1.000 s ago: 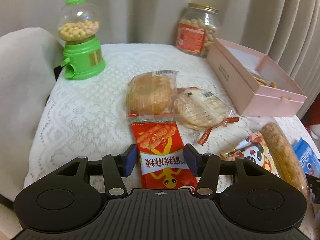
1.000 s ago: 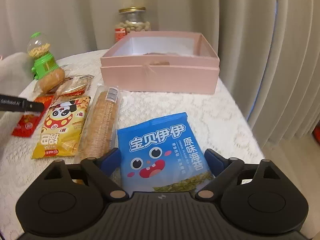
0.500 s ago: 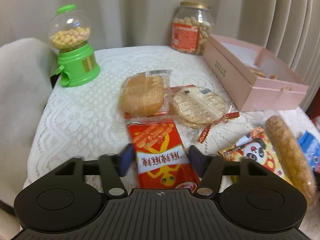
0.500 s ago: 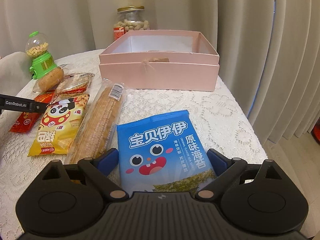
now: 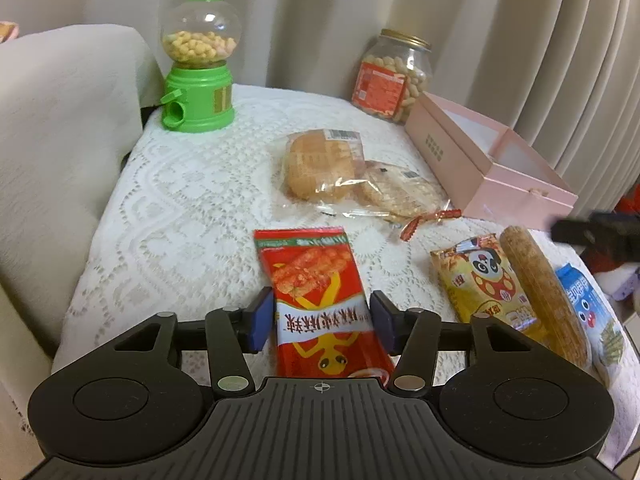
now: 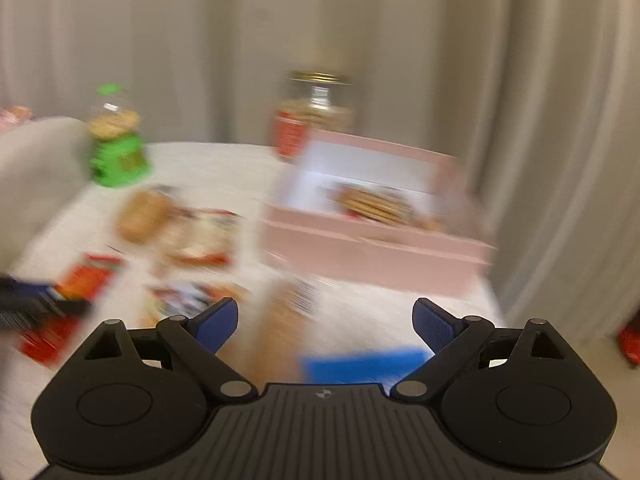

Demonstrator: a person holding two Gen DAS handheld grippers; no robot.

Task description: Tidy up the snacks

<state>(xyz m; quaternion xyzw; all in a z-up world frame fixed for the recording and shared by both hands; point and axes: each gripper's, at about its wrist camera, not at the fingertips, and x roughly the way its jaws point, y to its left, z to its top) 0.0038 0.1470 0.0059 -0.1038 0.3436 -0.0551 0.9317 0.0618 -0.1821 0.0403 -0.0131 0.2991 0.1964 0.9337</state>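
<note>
Several snacks lie loose on the lace-covered tabletop, and you are at the pick-up step for one of them. At the far left stands the green candy dispenser, well apart from the work. Moving right, your left hand-held gripper straddles the near end of the red snack packet, which lies flat in front of you; its jaws are closing, the blue pads just beside the packet's edges, and I cannot tell whether they press on it yet. Beyond it lie two clear-wrapped pastries, overlapping each other, and behind them the peanut jar against the curtain. Further right comes the open pink box, which I judge to be where the snacks belong; the right wrist view, though badly blurred, shows some biscuits already in it. Near its front lie the yellow panda bag, the long cracker sleeve and the blue seaweed packet, side by side and touching. Your right hand-held gripper stands wide apart and holds nothing, with the blue packet at the bottom edge of its view. Next, let the left jaws finish pinching the red packet, since thin foil may slip or buckle, then lift and carry it rightward over the box wall.
</note>
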